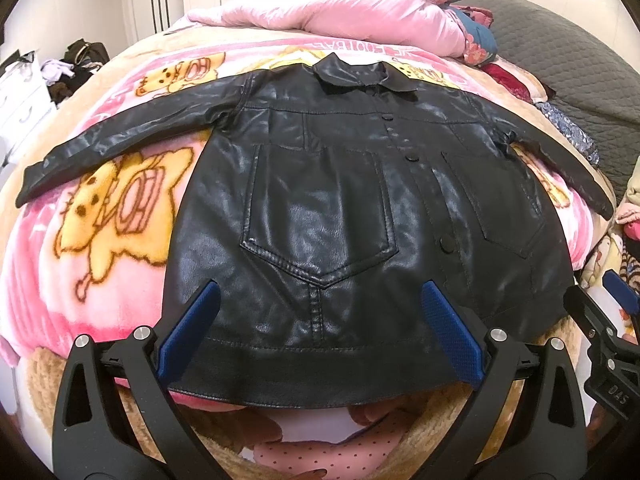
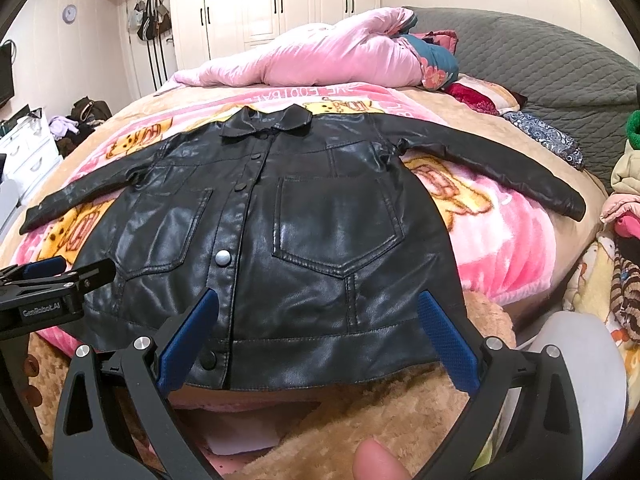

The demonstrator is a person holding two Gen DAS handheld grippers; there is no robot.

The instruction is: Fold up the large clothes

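A black leather jacket (image 1: 320, 200) (image 2: 332, 216) lies flat and face up on a pink cartoon blanket (image 1: 100, 280) (image 2: 500, 240). It is buttoned, with both sleeves spread out sideways and the collar at the far end. My left gripper (image 1: 320, 286) hovers open over the hem, in front of the left chest pocket, with nothing between its blue pads. It also shows at the left edge of the right wrist view (image 2: 80, 270). My right gripper (image 2: 319, 295) is open over the hem's right half and holds nothing. It shows at the right edge of the left wrist view (image 1: 596, 296).
A bunched pink quilt (image 2: 320, 56) and a grey quilted cover (image 2: 540, 60) lie beyond the collar. Piled clothes (image 2: 624, 220) sit at the right and a white drawer unit (image 2: 28, 152) at the left. Tan plush fabric (image 2: 400, 412) and a white round object (image 2: 576, 380) lie near me.
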